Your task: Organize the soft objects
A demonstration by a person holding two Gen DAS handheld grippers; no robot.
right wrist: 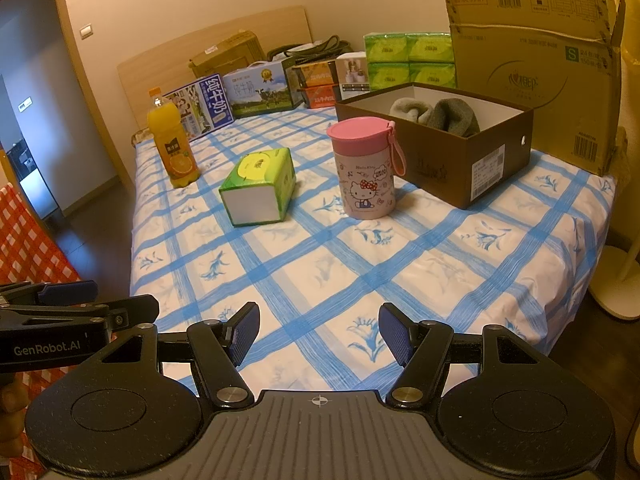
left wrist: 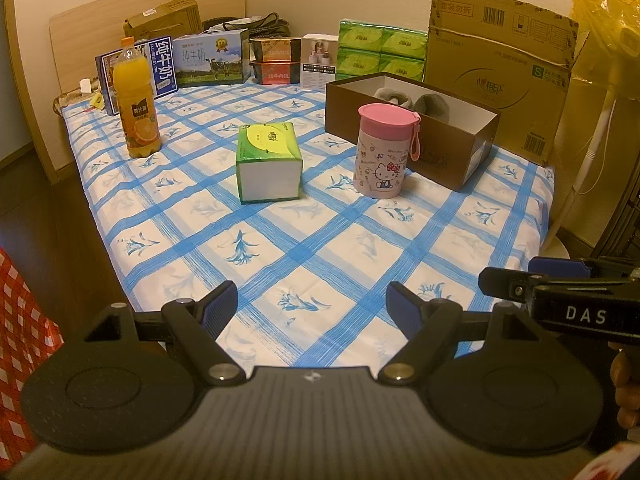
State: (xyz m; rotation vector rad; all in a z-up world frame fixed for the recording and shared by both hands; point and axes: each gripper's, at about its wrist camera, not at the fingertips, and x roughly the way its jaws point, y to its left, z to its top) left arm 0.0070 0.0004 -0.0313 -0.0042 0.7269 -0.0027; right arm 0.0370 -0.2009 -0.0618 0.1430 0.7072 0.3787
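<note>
- Left gripper (left wrist: 312, 308) is seen over the bedsheet (left wrist: 280, 248), jaws apart, nothing between them.
- Tissue pack (left wrist: 269, 162) is placed centrally, between bottle (left wrist: 136, 104) and cup (left wrist: 384, 152).
- Grey socks (left wrist: 416, 102) are lying inside the shoebox (left wrist: 440, 148).

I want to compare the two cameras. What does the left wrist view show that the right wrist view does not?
Only the left wrist view shows the yellow plastic bag at the top right corner.

Only the right wrist view shows the white label on the shoe box end, and the dark doorway at left.

Both show the shoe box holding grey socks, the tissue pack, pink-lidded cup, juice bottle, and both open hand-held grippers, left and right.
</note>
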